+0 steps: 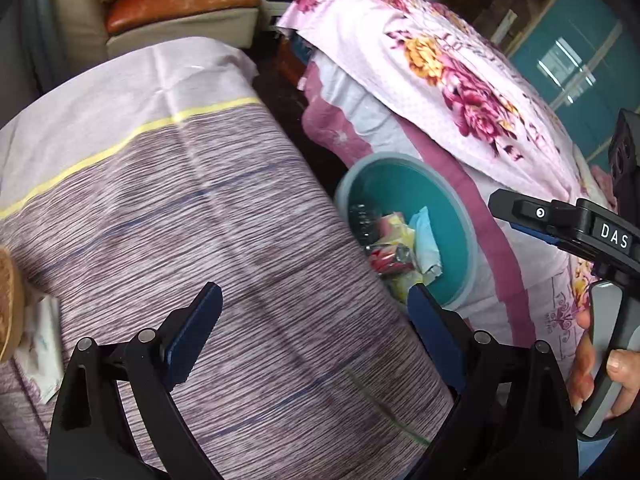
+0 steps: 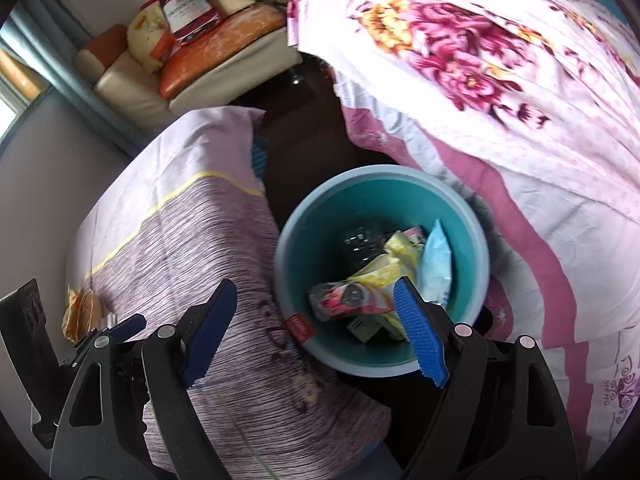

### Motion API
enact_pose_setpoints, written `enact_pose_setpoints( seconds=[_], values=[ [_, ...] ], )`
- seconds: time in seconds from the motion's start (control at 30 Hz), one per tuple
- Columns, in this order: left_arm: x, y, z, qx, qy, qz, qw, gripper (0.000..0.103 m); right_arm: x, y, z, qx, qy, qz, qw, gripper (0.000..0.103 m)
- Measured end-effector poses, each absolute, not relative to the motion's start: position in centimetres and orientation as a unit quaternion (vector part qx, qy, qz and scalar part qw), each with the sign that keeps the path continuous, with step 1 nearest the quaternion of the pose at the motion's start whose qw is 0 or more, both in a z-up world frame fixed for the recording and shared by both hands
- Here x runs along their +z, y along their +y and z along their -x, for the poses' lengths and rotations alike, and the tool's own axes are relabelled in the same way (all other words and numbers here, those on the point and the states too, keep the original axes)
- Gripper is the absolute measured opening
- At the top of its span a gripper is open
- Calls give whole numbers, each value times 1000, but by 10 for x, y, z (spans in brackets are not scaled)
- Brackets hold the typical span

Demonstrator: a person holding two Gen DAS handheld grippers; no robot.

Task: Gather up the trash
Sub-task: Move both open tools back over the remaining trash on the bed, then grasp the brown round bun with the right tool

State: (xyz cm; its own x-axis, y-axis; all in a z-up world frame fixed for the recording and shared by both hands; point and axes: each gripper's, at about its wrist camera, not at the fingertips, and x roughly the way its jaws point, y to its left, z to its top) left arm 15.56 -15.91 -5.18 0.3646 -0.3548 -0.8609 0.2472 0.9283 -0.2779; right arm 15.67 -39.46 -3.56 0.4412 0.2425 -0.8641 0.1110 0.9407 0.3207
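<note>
Writing first. White letters "DAS" sit on the black body of the right gripper (image 1: 520,216) where the left wrist view catches it from the side; its jaw state cannot be read from there. A small red tag (image 2: 298,327) clings to the near rim of the teal bin (image 2: 476,240); its print is too small to read. A red-labelled package (image 2: 188,8) on the sofa (image 2: 132,92) carries text, blurred beyond reading. Purple embroidered characters at the hem of the floral quilt (image 2: 460,52) are also illegible.

Trash location: all inside the bin, on the floor between the striped-cloth table (image 2: 208,240) and the quilt-draped bed. Yellow wrappers (image 2: 384,268), a pale blue packet (image 2: 438,268), a crumpled red and black wrapper (image 2: 340,300) and a dark clear plastic item (image 2: 360,240) lie piled together.

Right wrist view: right gripper (image 2: 316,312) hangs over the bin's near edge, blue pads spread wide, nothing between them. Only this view shows an orange-brown bag (image 2: 82,312) at the table's left edge and the bin's full rim.

Left wrist view: left gripper (image 1: 314,308) hovers above the striped cloth (image 1: 180,200), fingers spread, empty. The bin (image 1: 400,168) is partly cut off by the table edge. Only here: the person's right hand (image 1: 600,372) wrapped round the grey handle, and a teal cabinet (image 1: 580,52) behind the bed.
</note>
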Motion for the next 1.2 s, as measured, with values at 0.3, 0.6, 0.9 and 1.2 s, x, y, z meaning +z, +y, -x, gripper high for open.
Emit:
enact_pose_setpoints(
  seconds=[0.3, 0.6, 0.9, 1.2],
  values=[
    [-43, -94, -137, -143, 524, 80, 836, 94, -21, -334, -157, 79, 536, -130, 830, 77],
    [-25, -11, -116, -94, 508, 96, 851, 94, -11, -259, -161, 132, 551, -85, 819, 77],
    [-35, 74, -92, -38, 508, 134, 850, 94, -17, -174, -170, 206, 573, -57, 791, 77],
    [-58, 134, -80, -11, 512, 176, 841, 94, -33, -86, -177, 265, 586, -7, 766, 61]
  ],
)
